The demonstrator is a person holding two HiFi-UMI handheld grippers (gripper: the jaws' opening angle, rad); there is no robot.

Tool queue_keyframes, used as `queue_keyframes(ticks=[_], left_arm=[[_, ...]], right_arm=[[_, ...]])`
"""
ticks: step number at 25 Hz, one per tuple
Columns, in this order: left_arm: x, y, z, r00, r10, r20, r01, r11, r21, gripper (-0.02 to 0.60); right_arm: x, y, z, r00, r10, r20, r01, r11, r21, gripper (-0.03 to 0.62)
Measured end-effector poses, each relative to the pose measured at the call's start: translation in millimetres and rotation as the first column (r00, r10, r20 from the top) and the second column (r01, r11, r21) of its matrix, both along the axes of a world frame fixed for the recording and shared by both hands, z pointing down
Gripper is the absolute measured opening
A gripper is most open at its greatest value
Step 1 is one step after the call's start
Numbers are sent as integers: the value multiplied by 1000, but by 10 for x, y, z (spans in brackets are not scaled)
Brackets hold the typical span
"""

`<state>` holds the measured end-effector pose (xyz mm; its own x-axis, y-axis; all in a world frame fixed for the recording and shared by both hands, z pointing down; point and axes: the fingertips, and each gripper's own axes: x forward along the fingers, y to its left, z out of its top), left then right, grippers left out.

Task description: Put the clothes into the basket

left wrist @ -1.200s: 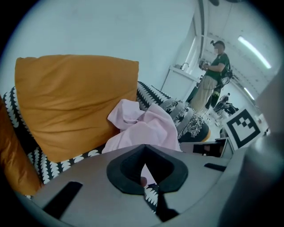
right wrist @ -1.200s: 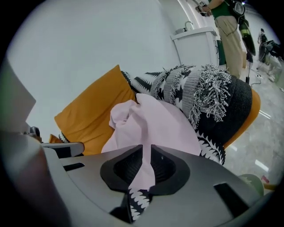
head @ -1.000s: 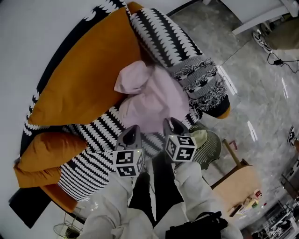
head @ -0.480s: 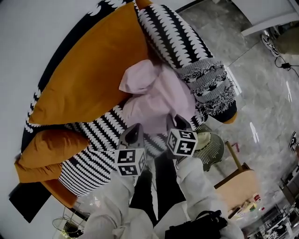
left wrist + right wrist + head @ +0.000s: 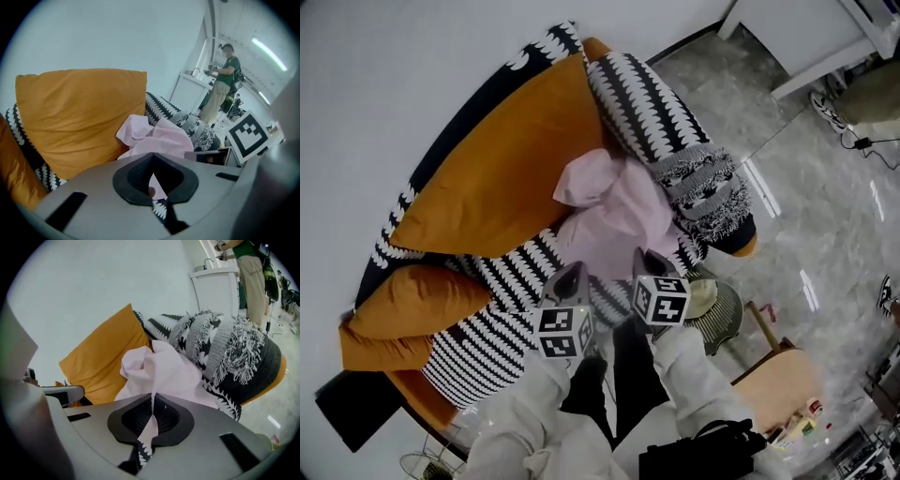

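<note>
Grabbing the garment (image 5: 614, 211): right hand-held gripper (image 5: 645, 256) just clamped onto its hem, left hand-held gripper (image 5: 574, 270) pinches it too. Next, lift clear and swing to the basket (image 5: 727, 314).

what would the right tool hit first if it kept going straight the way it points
The pink garment: the right tool's shut tips seem to pinch its near edge, so there looks to be no gap left.

From overhead the head camera stares steeply down on the sofa (image 5: 487, 328), the left gripper (image 5: 573, 272) and the right gripper (image 5: 649, 258). Each gripper camera sits low behind its own fingers (image 5: 136, 176), looking across the seat. All three views share the nearby pink garment (image 5: 614, 220) and the orange cushion (image 5: 502, 178).
</note>
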<state>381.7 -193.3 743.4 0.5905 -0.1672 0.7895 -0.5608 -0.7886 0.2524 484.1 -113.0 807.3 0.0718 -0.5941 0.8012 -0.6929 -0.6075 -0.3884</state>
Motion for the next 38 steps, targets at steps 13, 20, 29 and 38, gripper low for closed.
queue_keyframes(ticks=[13,20,29,38], left_arm=[[-424,25,-1173,994,55,-98,-43,992,122,6],[-860,100,-1698,985,69,-161,-44,987,153,6],[-1097,500,-2308,949,150,-279,-103,979,176,6],[-1398,1052,-2806,904,246,-349,-180,961,211,6]], right_arm=[[-394,-184,-1395,998,22,-67,-10,987,161,26],[-586,5,-2170,987,81,-136,-56,982,180,26],[-996,663,-2972,959,224,-172,-176,951,256,26],[-1332,1436,-3750,909,359,-213,-269,894,358,26]])
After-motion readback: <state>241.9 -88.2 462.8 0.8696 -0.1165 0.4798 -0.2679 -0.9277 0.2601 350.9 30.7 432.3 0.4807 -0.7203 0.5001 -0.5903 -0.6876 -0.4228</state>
